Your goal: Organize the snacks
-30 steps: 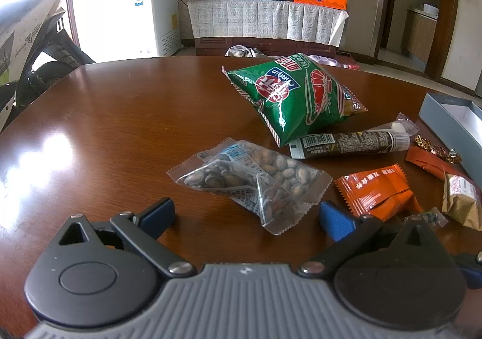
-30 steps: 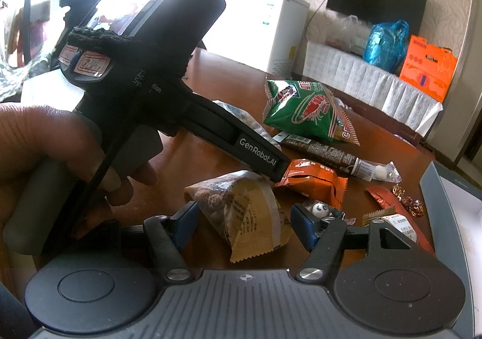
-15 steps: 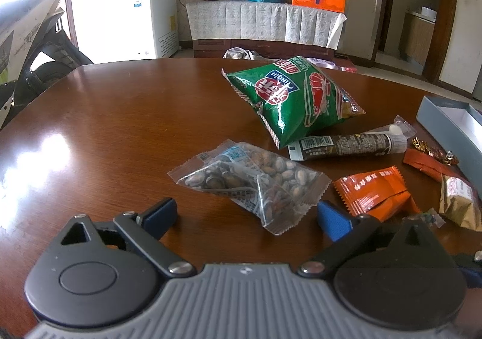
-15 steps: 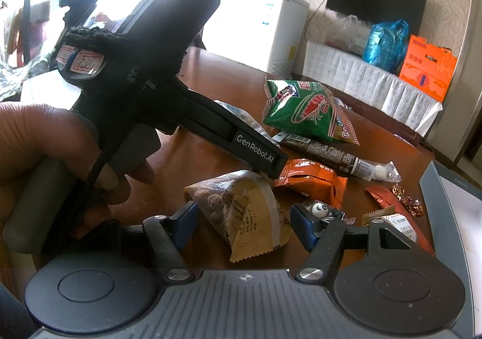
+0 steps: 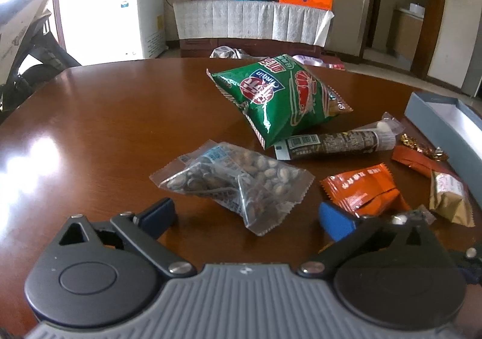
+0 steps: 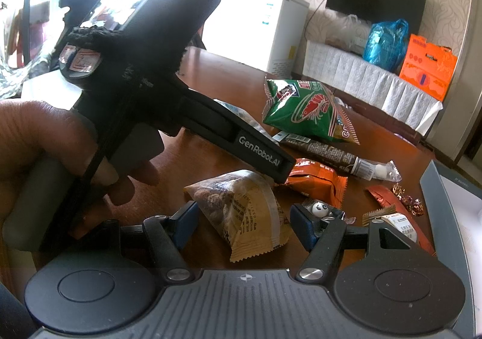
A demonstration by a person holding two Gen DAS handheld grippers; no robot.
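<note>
You're lining up the first grabs: both tongs are sitting apart, the right tongs (image 6: 244, 226) straddling the tan snack pack (image 6: 245, 215), not pinching it. The left tongs (image 5: 247, 218) are hovering just short of the clear nut bag (image 5: 235, 182). Next you'd need to squeeze, then carry toward the grey box (image 5: 446, 119) past that tan pack.

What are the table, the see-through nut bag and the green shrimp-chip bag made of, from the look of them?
Table: likely varnished wood; reddish-brown, with mirror-like window glare.
Nut bag: thin clear plastic film; the nuts show through, and the edges are crimped.
Green bag: glossy printed plastic or foil film, puffed, with bright highlights on its creases.

The left tool (image 6: 283, 171) covers part of the orange packet (image 6: 316, 185) behind it
</note>
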